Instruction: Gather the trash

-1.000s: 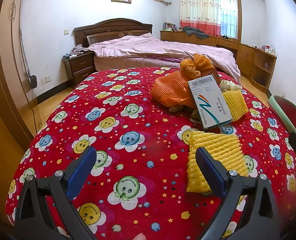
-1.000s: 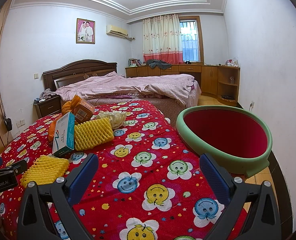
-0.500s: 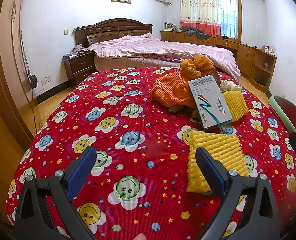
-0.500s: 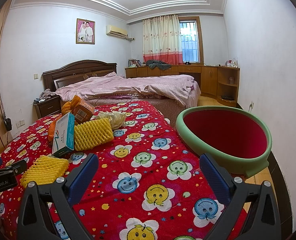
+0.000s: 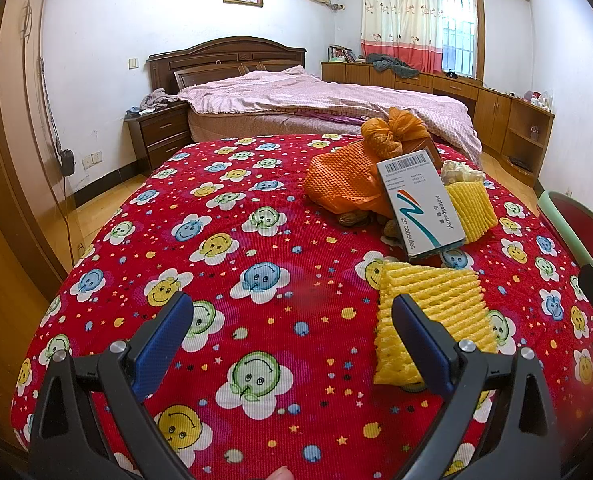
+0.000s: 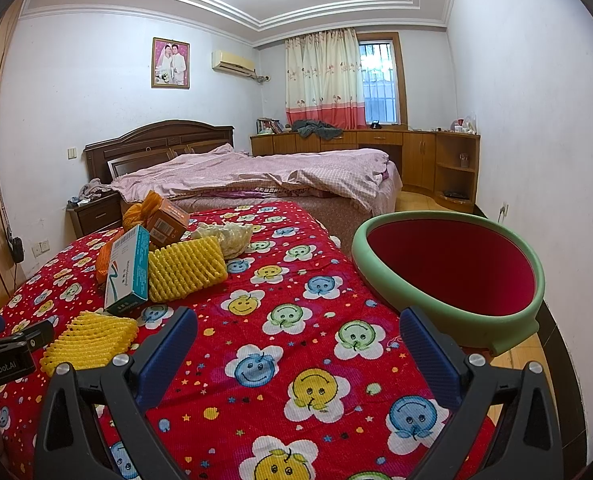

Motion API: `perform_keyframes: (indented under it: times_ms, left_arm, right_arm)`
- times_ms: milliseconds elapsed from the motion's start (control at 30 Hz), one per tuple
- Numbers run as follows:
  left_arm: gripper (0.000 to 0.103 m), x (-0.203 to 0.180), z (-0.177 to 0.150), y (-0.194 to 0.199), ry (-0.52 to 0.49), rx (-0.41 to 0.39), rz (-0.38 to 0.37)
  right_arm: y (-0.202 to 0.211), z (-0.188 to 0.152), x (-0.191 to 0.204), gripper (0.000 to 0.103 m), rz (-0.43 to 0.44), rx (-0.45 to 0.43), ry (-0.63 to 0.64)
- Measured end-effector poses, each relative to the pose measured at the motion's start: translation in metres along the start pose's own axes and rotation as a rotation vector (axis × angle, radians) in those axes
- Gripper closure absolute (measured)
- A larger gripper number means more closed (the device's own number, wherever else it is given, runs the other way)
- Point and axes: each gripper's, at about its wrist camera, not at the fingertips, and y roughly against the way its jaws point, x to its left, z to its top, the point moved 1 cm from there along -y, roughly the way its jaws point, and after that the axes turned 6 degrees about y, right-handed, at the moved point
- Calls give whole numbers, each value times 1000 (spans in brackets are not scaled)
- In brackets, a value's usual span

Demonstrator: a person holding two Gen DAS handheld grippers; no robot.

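Red cloth with smiling flowers [image 5: 256,264] covers the surface on which the trash lies; the left claw [image 5: 292,320] hangs just above it with its blue fingers wide apart and nothing between them; the right claw [image 6: 296,332] is also spread wide and holds nothing. Nearest to the left claw is a yellow foam net [image 5: 428,312], flat on the cloth; its near part is behind the claw's right finger, so it lies to the right of the gap and not inside it. Beyond this net a white and teal medicine box [image 5: 416,208] leans against a pile; in the pile are an orange mesh bag [image 5: 340,184], a second yellow foam net [image 5: 470,210], a crumpled pale bag [image 5: 460,170] and a brown carton [image 6: 168,220]. In the right wrist view all this trash is to the left of the right claw and well apart from it; a basin with green rim [image 6: 448,312] and red inside stands at the cloth's right edge, near the claw's right finger.
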Motion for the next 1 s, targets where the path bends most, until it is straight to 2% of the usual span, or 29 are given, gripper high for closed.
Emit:
perform_keyframes:
  times_ms: [800,1000]
  left_arm:
    - [4,-1,-1,-2,-20,1,-7]
    - [4,-8,-1,2,-9,53,-92]
  right_arm:
    - [0,0,0,0,4,4,-4]
    - [0,-1,1,0,11,9,-6]
